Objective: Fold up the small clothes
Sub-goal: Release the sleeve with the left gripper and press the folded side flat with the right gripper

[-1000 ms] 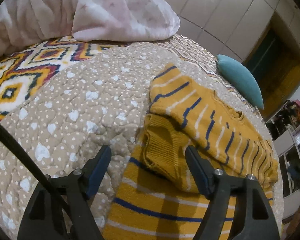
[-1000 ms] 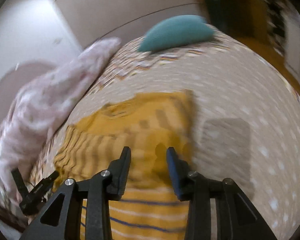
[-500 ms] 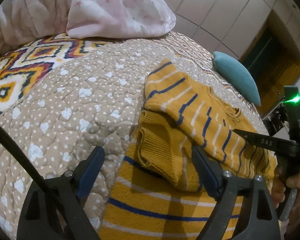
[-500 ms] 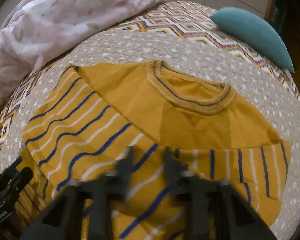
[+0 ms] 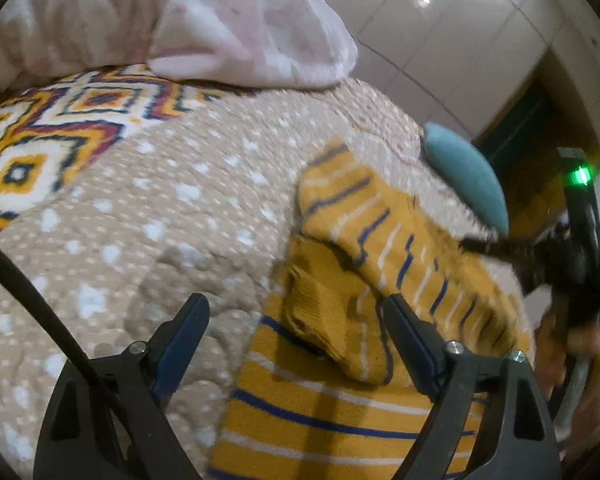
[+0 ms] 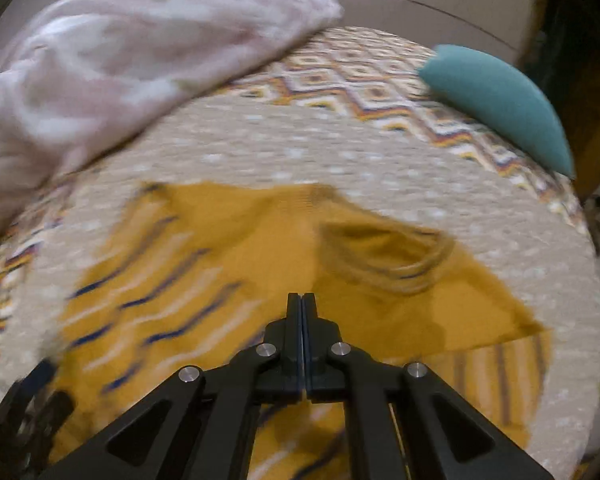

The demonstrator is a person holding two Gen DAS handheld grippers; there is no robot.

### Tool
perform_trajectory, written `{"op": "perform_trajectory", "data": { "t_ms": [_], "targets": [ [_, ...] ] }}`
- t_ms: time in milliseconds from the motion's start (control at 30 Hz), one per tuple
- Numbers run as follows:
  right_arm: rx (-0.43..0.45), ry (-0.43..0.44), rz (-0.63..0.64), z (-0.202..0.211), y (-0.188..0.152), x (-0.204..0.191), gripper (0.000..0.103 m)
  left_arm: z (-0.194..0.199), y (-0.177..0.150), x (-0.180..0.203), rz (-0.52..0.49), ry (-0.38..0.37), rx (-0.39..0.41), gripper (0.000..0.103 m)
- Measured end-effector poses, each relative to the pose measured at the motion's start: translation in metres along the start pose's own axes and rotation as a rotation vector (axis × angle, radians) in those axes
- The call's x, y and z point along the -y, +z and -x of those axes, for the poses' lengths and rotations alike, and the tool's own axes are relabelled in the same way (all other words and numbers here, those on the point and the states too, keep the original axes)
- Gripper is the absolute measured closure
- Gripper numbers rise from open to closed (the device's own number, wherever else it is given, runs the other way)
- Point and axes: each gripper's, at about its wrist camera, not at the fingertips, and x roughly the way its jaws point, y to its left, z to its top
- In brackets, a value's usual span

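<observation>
Left hand-held gripper (image 5: 296, 320) hanging wide, nothing gripped, over yellow striped sweater (image 5: 332, 412) lying on quilted bed (image 5: 148, 216). Right hand-held gripper (image 6: 302, 300) sitting fully closed above sweater, grip on fabric unclear. Teal cushion (image 6: 500, 100) at 2 o'clock, pink blanket (image 6: 120, 60) at 10 o'clock.

The mustard-yellow knit sweater with navy and white stripes (image 5: 324, 408) ran off the left wrist view's edge at 6 o'clock. At 3 o'clock the black right gripper (image 5: 476, 245) was motion-smeared; whether its tips touched cloth was unclear. In the right wrist view the sweater's ribbed collar (image 6: 384, 256) was blurred.
</observation>
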Motion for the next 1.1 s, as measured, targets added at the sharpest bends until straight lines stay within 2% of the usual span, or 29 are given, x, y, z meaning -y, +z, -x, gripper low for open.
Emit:
{"op": "perform_trajectory", "data": {
  "t_ms": [33, 67, 100, 167, 200, 333, 400, 433, 467, 500, 700, 833, 933, 1000, 1100],
  "targets": [
    [-0.005, 0.039, 0.026, 0.006, -0.005, -0.012, 0.098, 0.004, 0.003, -0.004, 0.018, 0.0, 0.006, 0.015],
    [-0.006, 0.064, 0.043, 0.01, -0.009, -0.022, 0.092, 0.011, 0.01, -0.014, 0.052, -0.001, 0.017, 0.015],
    [0.002, 0.095, 0.071, 0.015, -0.016, -0.038, 0.081, 0.016, 0.016, -0.022, 0.075, 0.001, 0.025, 0.015],
    [0.02, 0.133, 0.118, 0.021, -0.026, -0.061, 0.066, 0.026, 0.03, -0.045, 0.149, 0.024, 0.056, 0.015],
    [0.03, 0.145, 0.146, 0.022, -0.031, -0.074, 0.065, 0.031, 0.036, -0.059, 0.188, 0.042, 0.074, 0.015],
    [0.027, 0.132, 0.271, 0.013, -0.047, -0.12, 0.065, 0.033, 0.051, -0.1, 0.328, 0.097, 0.086, 0.015],
    [0.017, 0.076, 0.331, 0.002, -0.052, -0.135, 0.065, 0.031, 0.053, -0.112, 0.372, 0.087, 0.078, 0.015],
    [0.015, 0.011, 0.361, -0.005, -0.055, -0.14, 0.065, 0.031, 0.054, -0.114, 0.375, 0.088, 0.079, 0.015],
    [0.008, -0.051, 0.381, -0.013, -0.058, -0.143, 0.073, 0.031, 0.054, -0.112, 0.369, 0.093, 0.082, 0.015],
    [0.001, -0.06, 0.37, -0.016, -0.059, -0.143, 0.098, 0.032, 0.055, -0.109, 0.354, 0.099, 0.084, 0.015],
    [0.055, 0.014, 0.217, -0.003, -0.053, -0.138, 0.097, 0.037, 0.06, -0.108, 0.333, 0.123, 0.112, 0.015],
    [0.036, 0.086, 0.183, -0.013, -0.05, -0.157, 0.097, 0.043, 0.06, -0.116, 0.347, 0.126, 0.118, 0.015],
    [0.01, 0.115, 0.175, -0.022, -0.055, -0.17, 0.09, 0.042, 0.059, -0.113, 0.337, 0.129, 0.108, 0.015],
    [0.011, 0.135, 0.172, -0.018, -0.059, -0.169, 0.078, 0.041, 0.058, -0.109, 0.318, 0.128, 0.105, 0.015],
    [0.011, 0.242, 0.122, 0.007, -0.06, -0.141, 0.073, 0.042, 0.057, -0.104, 0.296, 0.126, 0.107, 0.015]
  ]
}}
